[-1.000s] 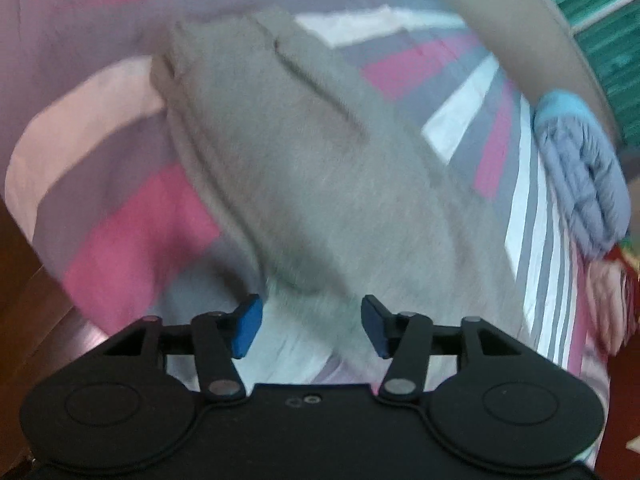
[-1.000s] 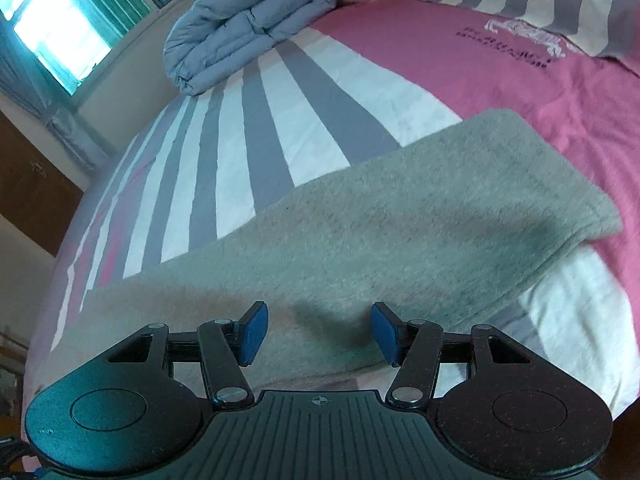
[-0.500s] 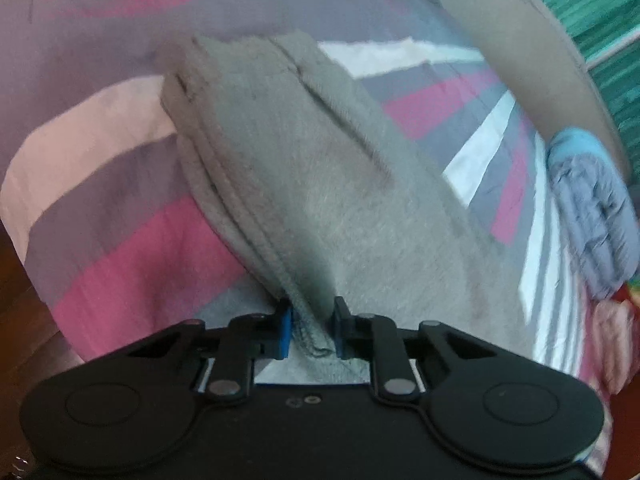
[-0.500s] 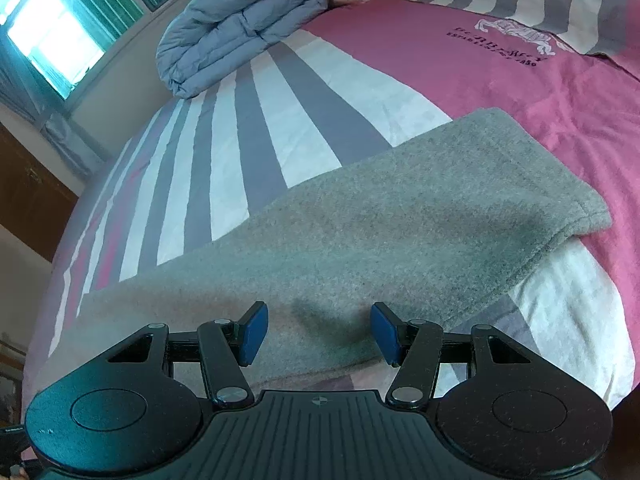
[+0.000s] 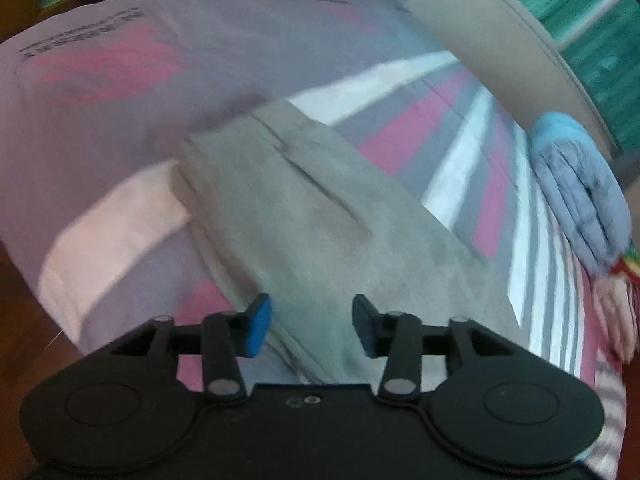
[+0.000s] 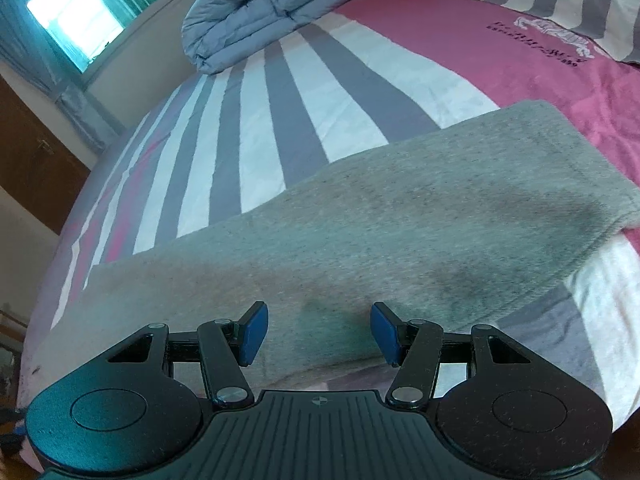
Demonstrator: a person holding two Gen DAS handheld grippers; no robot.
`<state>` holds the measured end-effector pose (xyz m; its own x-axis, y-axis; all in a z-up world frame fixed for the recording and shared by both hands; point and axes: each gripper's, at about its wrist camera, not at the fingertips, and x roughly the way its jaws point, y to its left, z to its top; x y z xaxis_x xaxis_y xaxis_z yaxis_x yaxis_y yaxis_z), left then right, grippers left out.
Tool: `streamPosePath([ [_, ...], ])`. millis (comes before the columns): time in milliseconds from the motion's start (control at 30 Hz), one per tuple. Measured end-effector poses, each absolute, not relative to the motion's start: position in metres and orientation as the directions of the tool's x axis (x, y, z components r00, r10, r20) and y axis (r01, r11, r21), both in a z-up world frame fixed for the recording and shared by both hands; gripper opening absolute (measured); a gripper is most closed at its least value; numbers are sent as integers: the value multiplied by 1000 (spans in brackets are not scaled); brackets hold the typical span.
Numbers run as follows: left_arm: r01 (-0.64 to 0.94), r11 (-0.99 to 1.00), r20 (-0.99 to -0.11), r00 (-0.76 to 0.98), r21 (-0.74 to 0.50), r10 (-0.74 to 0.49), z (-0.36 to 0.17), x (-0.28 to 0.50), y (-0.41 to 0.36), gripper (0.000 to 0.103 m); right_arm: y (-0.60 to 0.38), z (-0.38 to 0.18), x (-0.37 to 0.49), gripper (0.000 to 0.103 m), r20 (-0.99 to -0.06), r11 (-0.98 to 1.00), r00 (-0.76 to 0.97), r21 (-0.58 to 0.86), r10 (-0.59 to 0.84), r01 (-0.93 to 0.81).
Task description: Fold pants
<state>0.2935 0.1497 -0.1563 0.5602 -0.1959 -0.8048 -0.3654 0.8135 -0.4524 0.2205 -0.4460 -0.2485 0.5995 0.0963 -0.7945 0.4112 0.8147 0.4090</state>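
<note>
- Striped bedding [image 6: 304,92] in pink, grey and white covers the bed, with a folded blue quilt [image 6: 264,8] near the window side and a wooden floor showing past the mattress edge.
- Grey pants [image 6: 360,216] lie flat on the bedding as one long band, seemingly already folded leg over leg.
- In the right wrist view the long axis runs left to right across the claw's line of sight, and the near long edge lies just under the fingertips.
- In the left wrist view the pants [image 5: 320,216] stretch away from the claw, so this gripper stands at one short end.
- Left gripper [image 5: 312,326] is released, blue pads spread with cloth between them but no pinch.
- Right gripper [image 6: 318,334] is likewise spread wide over the near edge, grasping nothing.
- The cloth looks like soft, thick fleece knit, matte and limp; it should drape and sag when lifted.
- A seam or pocket slit [image 5: 316,176] runs lengthwise in the left view.
- Judgement: the next fold likely carries one short end along the long axis, so the left gripper looks better placed for it.
</note>
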Motion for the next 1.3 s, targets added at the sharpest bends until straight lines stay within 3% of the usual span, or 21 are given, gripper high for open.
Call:
streamPosePath([
  [233, -475, 757, -839, 515, -449, -174, -174, 293, 182, 37, -439, -248, 220, 57, -789, 818, 606, 415, 105, 399],
  [533, -445, 737, -787, 587, -508, -187, -169, 310, 183, 37, -439, -246, 217, 57, -793, 816, 602, 408, 93, 411],
  [700, -477, 714, -805, 556, -512, -206, -185, 314, 179, 36, -440, -247, 215, 57, -796, 804, 599, 412, 88, 429],
  [733, -476, 714, -802, 561, -514, -203, -188, 313, 177, 30, -440, -247, 215, 57, -795, 805, 600, 412, 88, 427],
  [767, -472, 715, -795, 575, -516, -194, -189, 310, 177, 11, -439, -246, 215, 57, -794, 807, 601, 410, 87, 425],
  [833, -458, 725, -777, 606, -514, -168, -186, 308, 175, 0, -439, -247, 215, 57, -797, 811, 598, 403, 82, 425],
  [1167, -400, 799, -718, 694, -449, -55, -148, 313, 170, 0, -434, -245, 217, 57, -799, 821, 598, 377, 55, 429],
  [1300, -410, 811, -735, 677, -417, -35, -160, 304, 176, 0, -429, -244, 221, 57, -800, 833, 597, 369, 59, 412],
])
